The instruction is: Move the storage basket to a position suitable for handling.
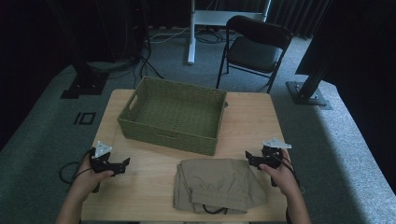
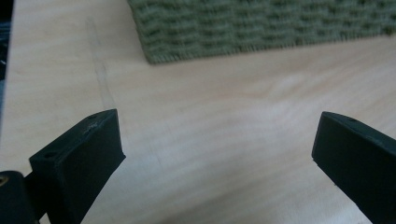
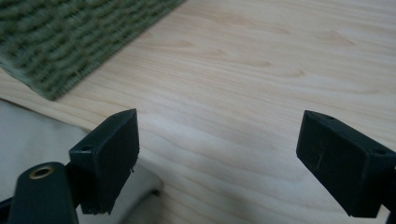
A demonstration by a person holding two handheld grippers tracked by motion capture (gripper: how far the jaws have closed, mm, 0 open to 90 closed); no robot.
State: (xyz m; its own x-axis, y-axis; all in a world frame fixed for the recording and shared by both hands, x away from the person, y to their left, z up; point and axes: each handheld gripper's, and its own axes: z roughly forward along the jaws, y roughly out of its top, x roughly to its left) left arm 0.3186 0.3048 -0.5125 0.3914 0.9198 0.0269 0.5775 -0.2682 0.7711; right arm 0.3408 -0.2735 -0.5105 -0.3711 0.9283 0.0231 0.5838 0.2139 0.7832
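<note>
**Caller:** What have you got on the table right now?

**Me:** A folded pair of khaki trousers (image 1: 218, 185) lies at the near edge, square to me, waistband and drawstring toward my side. Behind it, just apart, sits the green woven basket (image 1: 172, 115), open side up. I judge that layout is deliberate: garment in front, container straight beyond, so a lift and a short forward carry would land it inside.

**Caller:** And your hands?

**Me:** I hold the left gripper (image 1: 122, 164) well to the left of the trousers, low over the bare wooden table (image 1: 247, 116), jaws pointing inward toward the cloth. In the left gripper view its jaws stand wide apart with nothing between them, the basket wall ahead.

**Caller:** The right one?

**Me:** The right gripper (image 1: 250, 158) sits just beside the trousers' far right corner, also aimed inward. Its jaws gape wide and empty too; in the right gripper view, pale fabric lies under the left-hand jaw, with the basket's corner beyond.

**Caller:** Why that stance?

**Me:** My read: I'm flanking the garment, forearms coming in from either side, wrists level, so both claws can close on opposite edges and keep the fold intact. Neither touches the cloth yet, as far as I can tell.
</note>
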